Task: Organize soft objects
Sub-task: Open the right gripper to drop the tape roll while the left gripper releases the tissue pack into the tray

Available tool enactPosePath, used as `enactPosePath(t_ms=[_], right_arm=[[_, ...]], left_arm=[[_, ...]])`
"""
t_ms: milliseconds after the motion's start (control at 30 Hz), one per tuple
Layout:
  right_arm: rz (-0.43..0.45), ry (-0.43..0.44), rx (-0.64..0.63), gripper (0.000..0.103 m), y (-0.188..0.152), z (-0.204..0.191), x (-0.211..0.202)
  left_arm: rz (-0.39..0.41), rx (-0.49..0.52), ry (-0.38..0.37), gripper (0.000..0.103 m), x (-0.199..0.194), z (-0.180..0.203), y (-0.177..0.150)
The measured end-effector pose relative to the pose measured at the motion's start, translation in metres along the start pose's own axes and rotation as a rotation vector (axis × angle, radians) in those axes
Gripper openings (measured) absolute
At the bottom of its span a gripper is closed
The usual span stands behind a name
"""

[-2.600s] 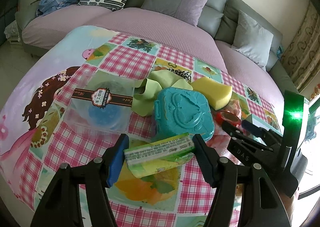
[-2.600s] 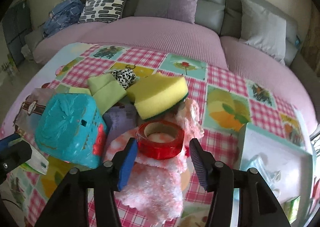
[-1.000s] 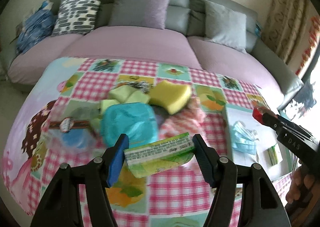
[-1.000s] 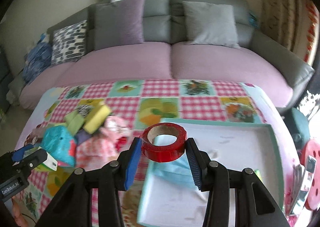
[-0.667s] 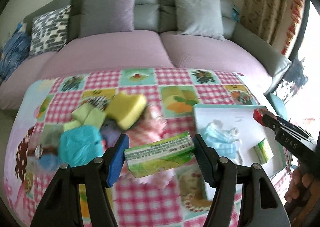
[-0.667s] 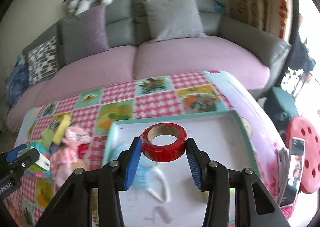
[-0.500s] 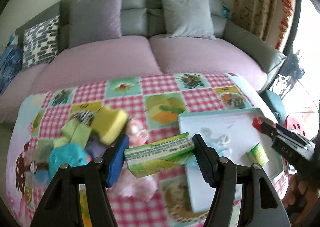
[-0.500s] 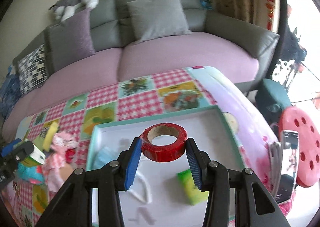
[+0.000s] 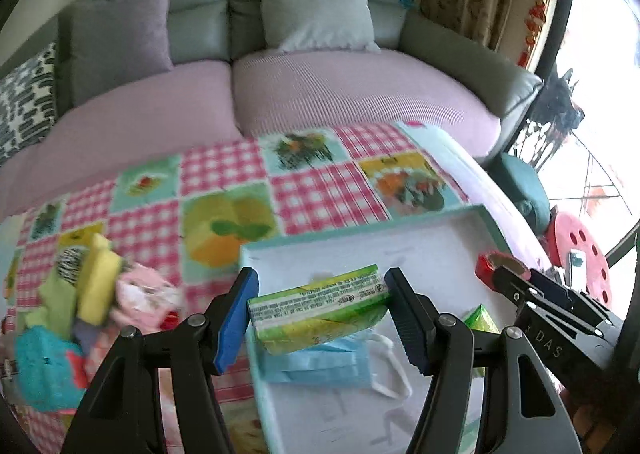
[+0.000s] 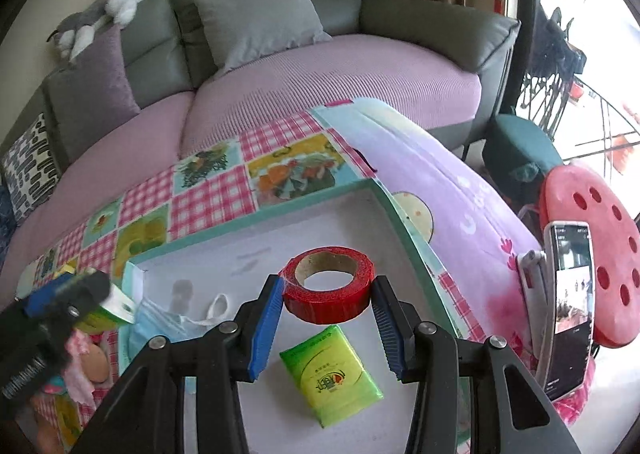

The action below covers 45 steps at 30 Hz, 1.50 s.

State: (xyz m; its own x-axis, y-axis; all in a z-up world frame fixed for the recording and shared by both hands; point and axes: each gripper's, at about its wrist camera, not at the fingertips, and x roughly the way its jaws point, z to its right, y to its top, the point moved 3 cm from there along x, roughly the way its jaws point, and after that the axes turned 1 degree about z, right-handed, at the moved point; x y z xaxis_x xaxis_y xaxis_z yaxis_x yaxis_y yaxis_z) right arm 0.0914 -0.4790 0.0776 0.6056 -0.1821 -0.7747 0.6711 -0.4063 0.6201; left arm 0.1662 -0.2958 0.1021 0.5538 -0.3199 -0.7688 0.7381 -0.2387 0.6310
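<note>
Legibly, only "DAS" shows – right tool (image 9: 502,272) clamps red tape (image 10: 328,284), left tool (image 9: 320,308) a green tissue pack (image 9: 320,308).

mask (image 9: 320,364) + tissue pack (image 10: 331,375) in tray (image 9: 420,250); pile (image 9: 96,294) left

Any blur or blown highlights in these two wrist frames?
Left wrist: the pile of soft things and the tablecloth smear with motion; the held tissue pack stays sharp; the window clips white. Right wrist: sharper, the red tape roll crisp, the window also overexposed. Both show fisheye bending and dark corners.
</note>
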Motion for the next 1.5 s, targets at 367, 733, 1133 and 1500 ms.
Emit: enactPosePath(t_ms=[367, 733, 1133, 1500], right_arm=[[-0.036, -0.036, -0.006, 0.049, -0.004, 0.002, 0.013], [-0.036, -0.058, -0.030, 0.049, -0.004, -0.005, 0.014], [-0.057, -0.105, -0.064, 0.052, -0.004, -0.008, 0.012], [-0.083, -0.138, -0.075, 0.063, -0.005, -0.006, 0.009]], left_arm=[[-0.037, 0.000, -0.015, 0.067, 0.030, 0.006, -0.007], [-0.054, -0.004, -0.041, 0.067, 0.041, 0.008, -0.009], [-0.080, -0.038, -0.056, 0.067, 0.040, 0.003, -0.010], [-0.092, -0.074, -0.057, 0.068, 0.037, -0.005, -0.011]])
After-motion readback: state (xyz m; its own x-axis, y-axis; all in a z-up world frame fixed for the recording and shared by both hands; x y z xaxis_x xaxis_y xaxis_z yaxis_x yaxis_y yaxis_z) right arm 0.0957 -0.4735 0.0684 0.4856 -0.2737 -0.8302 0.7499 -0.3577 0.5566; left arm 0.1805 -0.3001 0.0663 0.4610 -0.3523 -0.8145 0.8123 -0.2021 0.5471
